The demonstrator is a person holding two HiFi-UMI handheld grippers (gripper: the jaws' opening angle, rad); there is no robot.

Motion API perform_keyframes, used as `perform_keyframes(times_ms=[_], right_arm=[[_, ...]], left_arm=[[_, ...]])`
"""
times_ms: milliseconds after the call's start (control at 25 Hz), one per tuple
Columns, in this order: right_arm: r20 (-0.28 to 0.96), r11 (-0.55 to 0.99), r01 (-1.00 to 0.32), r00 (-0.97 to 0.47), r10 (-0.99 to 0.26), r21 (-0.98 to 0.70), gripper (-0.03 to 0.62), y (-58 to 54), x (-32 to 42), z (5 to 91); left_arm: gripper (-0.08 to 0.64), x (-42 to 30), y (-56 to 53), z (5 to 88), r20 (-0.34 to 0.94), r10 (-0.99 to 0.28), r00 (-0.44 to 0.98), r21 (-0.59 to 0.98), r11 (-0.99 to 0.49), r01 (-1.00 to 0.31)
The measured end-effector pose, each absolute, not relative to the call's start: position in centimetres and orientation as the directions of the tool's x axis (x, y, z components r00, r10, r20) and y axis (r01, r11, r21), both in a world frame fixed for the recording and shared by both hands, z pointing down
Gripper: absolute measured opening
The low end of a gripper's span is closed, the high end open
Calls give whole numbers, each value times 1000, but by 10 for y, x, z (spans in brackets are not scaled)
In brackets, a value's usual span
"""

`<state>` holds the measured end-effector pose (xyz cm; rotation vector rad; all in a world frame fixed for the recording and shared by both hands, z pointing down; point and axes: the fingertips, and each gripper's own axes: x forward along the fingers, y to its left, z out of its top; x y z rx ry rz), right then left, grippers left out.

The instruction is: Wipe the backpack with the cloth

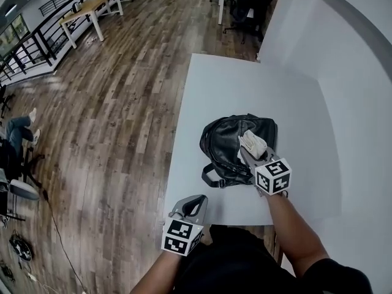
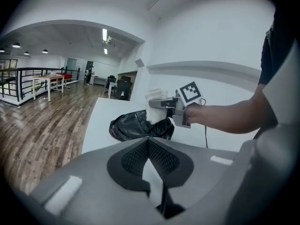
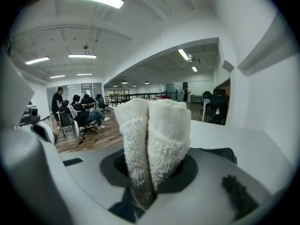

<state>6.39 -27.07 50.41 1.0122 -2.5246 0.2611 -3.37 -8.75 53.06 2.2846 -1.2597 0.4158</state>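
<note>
A black leather backpack (image 1: 225,144) lies on its side on the white table (image 1: 233,84). My right gripper (image 1: 248,150) is shut on a folded white terry cloth (image 1: 252,142) and holds it on the backpack's right part. The cloth (image 3: 152,135) stands up between the jaws in the right gripper view, with a strip of backpack (image 3: 216,152) behind it. My left gripper (image 1: 193,204) hangs at the table's front edge, shut and holding nothing. The left gripper (image 2: 149,142) looks across at the backpack (image 2: 133,125), the cloth (image 2: 156,108) and the right gripper (image 2: 161,103).
A white wall (image 1: 343,72) runs along the table's right and far sides. Wooden floor (image 1: 110,103) lies to the left. Black office chairs (image 1: 248,5) stand beyond the table. Farther off are a wooden table (image 1: 92,8), a railing and seated people (image 3: 77,114).
</note>
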Motion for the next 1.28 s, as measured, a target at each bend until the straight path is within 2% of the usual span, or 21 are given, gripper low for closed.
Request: perform_keyframes(times_ms=[240, 680, 880, 1280], right_arm=[[489, 724, -683, -667, -563, -98, 91, -337, 16, 551], [520, 734, -663, -683, -513, -147, 91, -398, -22, 590], [534, 727, -669, -676, -508, -154, 91, -407, -20, 596], [540, 695, -707, -638, -549, -129, 90, -419, 12, 585]], left_arm=[[6, -29, -97, 548, 579, -622, 526, 264, -468, -844], [6, -42, -111, 559, 571, -682, 457, 276, -365, -889], [6, -48, -123, 563, 571, -689, 446, 286, -343, -895], [6, -34, -142, 554, 544, -685, 485, 285, -393, -874]])
